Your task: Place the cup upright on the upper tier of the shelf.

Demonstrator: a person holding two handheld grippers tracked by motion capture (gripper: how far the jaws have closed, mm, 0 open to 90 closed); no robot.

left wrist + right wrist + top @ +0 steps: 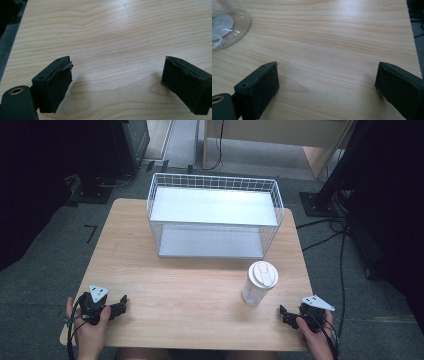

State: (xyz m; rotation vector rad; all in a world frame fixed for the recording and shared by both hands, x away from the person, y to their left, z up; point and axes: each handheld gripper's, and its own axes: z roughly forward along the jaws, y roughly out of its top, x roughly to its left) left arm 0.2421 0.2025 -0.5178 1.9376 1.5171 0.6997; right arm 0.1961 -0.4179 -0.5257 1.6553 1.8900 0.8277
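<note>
The left gripper (122, 304) rests low over the wooden table (190, 295), well to the left of the clear plastic cup (258, 284), near the table's near-left corner. Its jaws stand wide apart with bare table surface between them; in the left gripper view (117, 82) the two black pads (57, 85) frame wood grain alone and hold nothing. The person's left hand (87, 322) grips the body from below, and the grey three-cornered plate (98, 293) sits on top.

The right gripper (284, 315) rests low over the table just right of and nearer than the cup, close to the near-right corner. Its jaws are likewise spread wide and hold nothing. In the right gripper view (327, 87) the cup's transparent base (227, 23) appears at the upper left, apart from the jaws, not between them. The person's right hand (316, 334) holds the body; a second grey plate (317, 302) sits on top.

The cup stands upright on the table, capped by a white lid (263, 273), touching neither gripper.

Beyond the cup, toward the far edge of the table, stands a white wire basket rack (214, 185) with an upper shelf (215, 205) and a lower shelf (210, 244), both bare. The cup is near the rack's front right corner, apart from it.

Black cables (330, 237) lie on the grey floor to the right of the table.
</note>
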